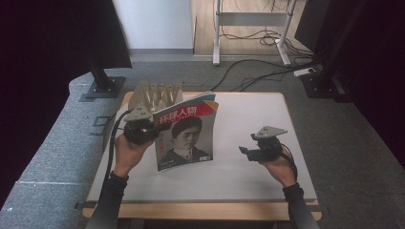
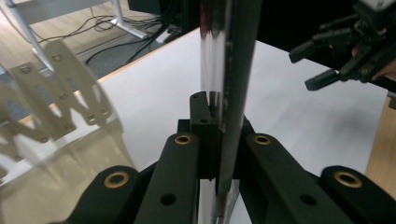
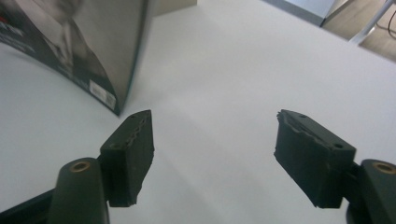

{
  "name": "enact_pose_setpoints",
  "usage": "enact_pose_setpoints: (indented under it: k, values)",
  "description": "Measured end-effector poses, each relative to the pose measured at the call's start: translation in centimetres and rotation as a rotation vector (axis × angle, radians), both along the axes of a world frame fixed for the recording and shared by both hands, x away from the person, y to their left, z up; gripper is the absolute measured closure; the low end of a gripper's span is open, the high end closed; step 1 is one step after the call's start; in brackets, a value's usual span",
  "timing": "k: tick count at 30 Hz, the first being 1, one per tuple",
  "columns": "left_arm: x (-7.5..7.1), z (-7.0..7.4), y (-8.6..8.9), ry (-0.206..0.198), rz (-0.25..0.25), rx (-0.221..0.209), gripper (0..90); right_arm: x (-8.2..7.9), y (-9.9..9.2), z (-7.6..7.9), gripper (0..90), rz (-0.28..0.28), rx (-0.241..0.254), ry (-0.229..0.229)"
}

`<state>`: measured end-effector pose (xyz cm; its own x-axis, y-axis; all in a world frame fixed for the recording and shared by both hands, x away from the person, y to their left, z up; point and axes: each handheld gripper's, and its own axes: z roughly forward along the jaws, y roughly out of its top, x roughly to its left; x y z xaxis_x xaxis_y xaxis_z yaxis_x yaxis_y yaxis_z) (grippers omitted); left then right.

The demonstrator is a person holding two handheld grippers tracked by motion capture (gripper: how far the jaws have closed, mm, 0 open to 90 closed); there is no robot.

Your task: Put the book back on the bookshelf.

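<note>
One thin, floppy magazine [image 1: 186, 136] stands pinched at its spine edge in my left tongs [image 1: 143, 130], so my spread right tongs [image 1: 250, 151] should steady its far edge.

The left gripper [image 2: 218, 140] has its two black jaws closed on the edge of a magazine [image 2: 229, 70], seen edge-on as a thin glossy band rising upright to the top of the view. Beyond lies the white worktop [image 2: 154, 88]. A slotted wooden rack [image 2: 51, 98] stands at left. The other gripper [image 2: 345, 56], jaws apart, hangs at upper right.
</note>
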<state>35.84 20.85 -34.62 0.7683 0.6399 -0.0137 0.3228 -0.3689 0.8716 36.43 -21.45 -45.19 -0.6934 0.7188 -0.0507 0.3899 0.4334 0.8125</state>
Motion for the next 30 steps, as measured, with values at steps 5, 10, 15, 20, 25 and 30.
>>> enact_pose_setpoints:
  k: [5, 10, 15, 20, 25, 30]
  values:
    - [-0.4, 0.4, 1.7, 0.003, 0.034, -0.015, 87.2, 0.0, -0.7, -1.9, 22.3, -0.018, -0.002, 0.044]
    - [-0.9, 1.0, 3.3, -0.001, 0.069, -0.031, 87.2, -0.3, -1.1, -3.6, 17.4, -0.031, 0.003, 0.081]
    - [-1.4, 1.7, 4.7, -0.012, 0.114, -0.029, 87.2, -0.6, -1.2, -4.9, 13.2, -0.043, -0.012, 0.104]
    - [-2.0, 2.4, 6.3, -0.025, 0.164, -0.021, 87.2, -0.8, -1.2, -5.9, 10.8, -0.055, -0.021, 0.120]
    - [-2.5, 2.9, 8.4, -0.034, 0.223, -0.024, 87.2, -0.9, -1.1, -6.8, 3.7, -0.055, -0.029, 0.131]
    - [-2.6, 3.2, 10.1, -0.038, 0.282, -0.021, 87.2, -0.9, -1.1, -7.9, 2.5, -0.056, -0.039, 0.147]
